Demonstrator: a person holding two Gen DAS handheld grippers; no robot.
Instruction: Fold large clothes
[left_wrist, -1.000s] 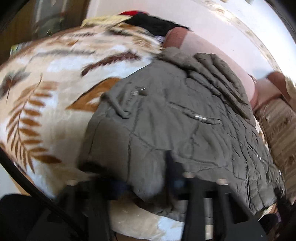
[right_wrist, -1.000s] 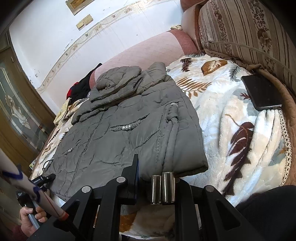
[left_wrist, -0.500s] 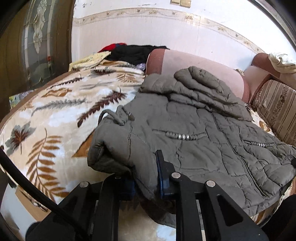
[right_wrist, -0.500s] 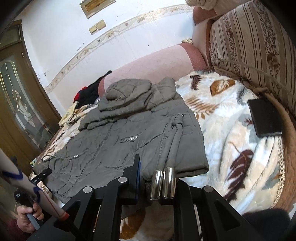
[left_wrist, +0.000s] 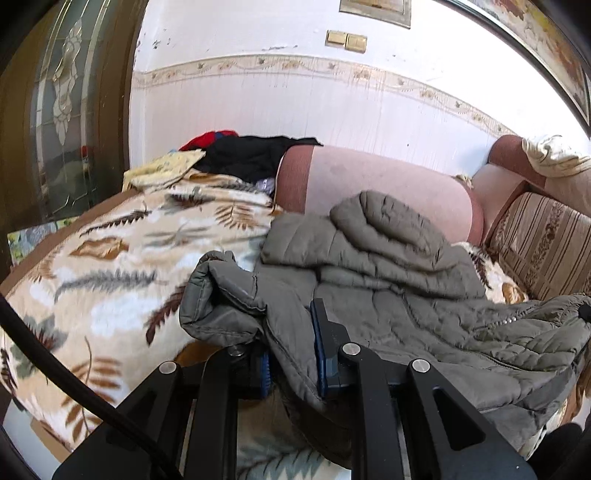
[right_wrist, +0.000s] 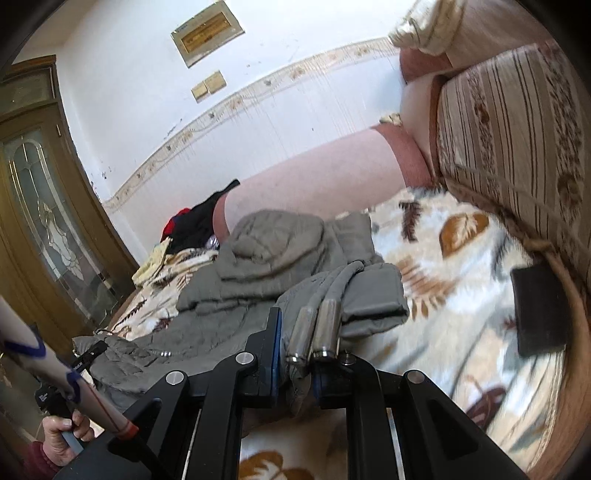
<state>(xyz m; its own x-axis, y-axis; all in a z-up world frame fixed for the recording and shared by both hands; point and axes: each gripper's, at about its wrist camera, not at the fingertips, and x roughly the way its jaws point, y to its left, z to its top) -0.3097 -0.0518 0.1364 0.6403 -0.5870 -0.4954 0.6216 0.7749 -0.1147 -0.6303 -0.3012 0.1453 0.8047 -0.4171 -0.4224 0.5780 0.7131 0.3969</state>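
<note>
An olive-grey quilted jacket (left_wrist: 388, 295) lies on a leaf-patterned blanket (left_wrist: 110, 266), hood and sleeves folded at the far end. My left gripper (left_wrist: 291, 354) is shut on the jacket's near left hem corner and holds it lifted off the blanket. My right gripper (right_wrist: 295, 354) is shut on the jacket's (right_wrist: 258, 269) near right hem corner, also lifted. Two metal drawstring ends (right_wrist: 314, 332) hang at its fingers. The hem sags between the two grippers.
A pink bolster (left_wrist: 376, 184) lies against the far wall. A striped sofa back (right_wrist: 509, 122) runs along the right. A black phone (right_wrist: 539, 310) lies on the blanket's (right_wrist: 443, 266) right edge. A pile of black and red clothes (left_wrist: 251, 155) sits at the far left. A wooden door (right_wrist: 40, 206) stands left.
Both grippers have lifted the jacket's near hem off the blanket and tilted upward, carrying it toward the far end. The hem corners now hang bunched from the jaws.
</note>
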